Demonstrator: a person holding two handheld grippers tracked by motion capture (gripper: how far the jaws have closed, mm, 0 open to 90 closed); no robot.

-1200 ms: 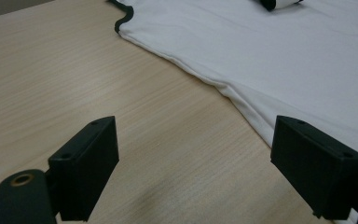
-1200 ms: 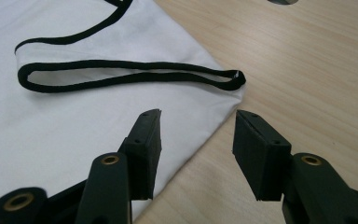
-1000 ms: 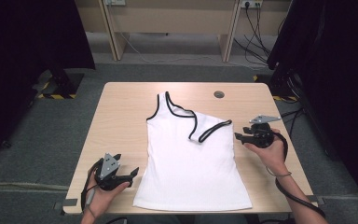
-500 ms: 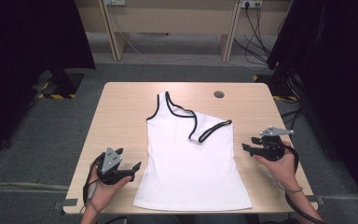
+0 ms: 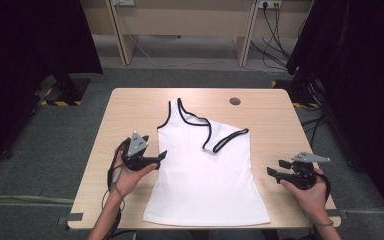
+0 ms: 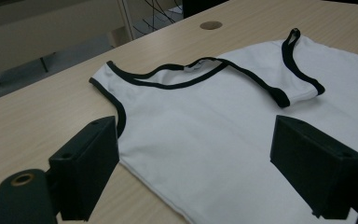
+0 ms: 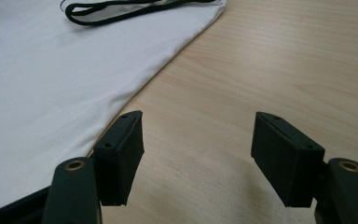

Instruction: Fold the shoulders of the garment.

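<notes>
A white tank top [image 5: 207, 170] with black trim lies flat along the middle of the wooden table [image 5: 130, 115]. Its right shoulder strap [image 5: 230, 140] is folded inward across the chest. My left gripper [image 5: 161, 157] is open at the top's left side edge, just below the armhole. In the left gripper view the jaws stand wide apart [image 6: 200, 163] over the white cloth [image 6: 205, 126], with the black neckline [image 6: 168, 80] beyond. My right gripper [image 5: 276, 168] is open over bare wood to the right of the top. In the right gripper view [image 7: 203, 154] the top's side edge [image 7: 135, 88] lies beside the left jaw.
A round cable hole [image 5: 235, 101] sits in the table's far half, right of the top. Bare wood lies on both sides of the top. Beyond the table are grey carpet, desk legs [image 5: 122, 37] and loose cables [image 5: 275, 30]. Dark curtains [image 5: 355, 60] flank the table.
My left gripper has moved forward and right, up to the top's left edge. My right gripper has drawn back from the folded strap towards the near right corner.
</notes>
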